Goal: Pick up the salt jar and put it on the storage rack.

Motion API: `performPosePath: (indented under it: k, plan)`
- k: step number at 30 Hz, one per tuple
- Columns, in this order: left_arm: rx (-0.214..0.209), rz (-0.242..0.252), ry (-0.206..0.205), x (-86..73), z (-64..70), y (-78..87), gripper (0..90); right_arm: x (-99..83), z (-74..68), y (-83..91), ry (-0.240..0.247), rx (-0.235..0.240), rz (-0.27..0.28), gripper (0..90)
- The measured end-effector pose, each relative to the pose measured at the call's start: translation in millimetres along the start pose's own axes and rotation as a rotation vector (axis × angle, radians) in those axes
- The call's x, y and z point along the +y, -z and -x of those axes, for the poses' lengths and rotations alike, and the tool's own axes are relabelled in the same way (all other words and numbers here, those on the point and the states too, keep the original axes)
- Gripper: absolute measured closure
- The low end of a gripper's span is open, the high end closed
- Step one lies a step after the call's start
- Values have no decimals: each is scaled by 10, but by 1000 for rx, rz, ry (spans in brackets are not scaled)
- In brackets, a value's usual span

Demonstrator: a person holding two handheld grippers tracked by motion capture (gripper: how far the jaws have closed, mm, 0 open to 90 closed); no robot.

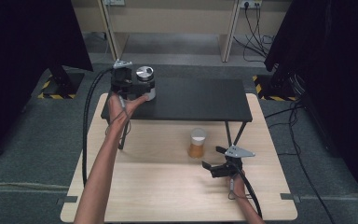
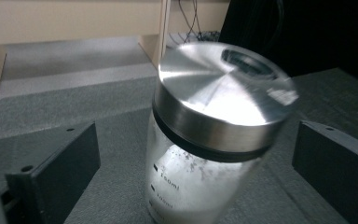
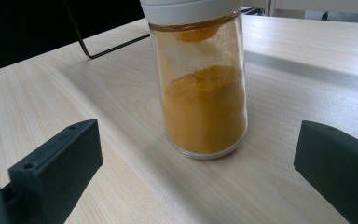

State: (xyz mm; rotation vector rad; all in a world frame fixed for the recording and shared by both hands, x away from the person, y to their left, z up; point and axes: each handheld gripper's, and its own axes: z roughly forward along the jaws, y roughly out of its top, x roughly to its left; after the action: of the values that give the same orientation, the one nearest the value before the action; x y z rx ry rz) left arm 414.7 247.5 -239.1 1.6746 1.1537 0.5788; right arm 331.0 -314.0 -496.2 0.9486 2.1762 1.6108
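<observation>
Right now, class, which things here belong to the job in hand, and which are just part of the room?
In the job:
- steel-lidded jar between the open left gripper jaws, on the black shelf
- orange powder jar on the wooden table, in front of the open right gripper

Just about:
- wall cables
- striped stand bases

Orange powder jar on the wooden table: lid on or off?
On. The white cap sits on the clear glass jar of orange powder, which stands upright on the light wooden table, between the right gripper's open jaws, untouched.
</observation>
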Motion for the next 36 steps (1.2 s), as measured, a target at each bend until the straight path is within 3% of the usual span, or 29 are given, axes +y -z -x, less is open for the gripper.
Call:
performPosePath:
  k: [2,4,6,8,10,12,15,16,17,19,21,22,24,25,28,36]
  plan:
    - [-7,0,4,7,-10,39,0,0,-1,0,-1,-1,0,11]
    - [-15,5,-21,1,-6,137,0,1,-3,0,0,-1,-1,11]
    - [-3,-13,-27,25,28,185,2,3,-5,0,1,-2,-2,11]
    - [-5,-25,-72,25,67,282,1,4,-6,-1,3,-2,-2,11]
    - [-12,-11,-90,-2,84,345,0,4,-6,-1,4,-2,-2,11]
    - [-25,14,-91,-47,92,413,0,4,-7,-1,4,-2,-2,11]
    - [-64,49,-41,-140,38,523,4,5,-8,-2,5,-2,-3,11]
    - [-58,44,-51,-147,53,552,0,6,-8,-2,5,-2,-3,11]
    - [-26,32,-102,-159,120,602,1,6,-8,-2,4,-2,-4,11]
    - [-14,22,-130,-182,154,645,5,6,-9,-3,5,-2,-3,11]
    - [-48,44,-100,-273,95,701,10,5,-9,-3,6,-3,-3,11]
    - [-63,33,-93,-280,73,717,3,8,-10,-2,5,-3,-5,11]
    - [-57,30,-103,-314,96,749,4,7,-10,-2,6,-4,-4,11]
    - [-84,41,-84,-390,52,785,12,8,-11,-3,5,-4,-5,11]
    - [-112,43,-73,-499,20,835,13,12,-15,-3,5,-5,-7,11]
    - [-170,24,-87,-752,17,945,10,13,-18,-5,7,-6,-7,11]
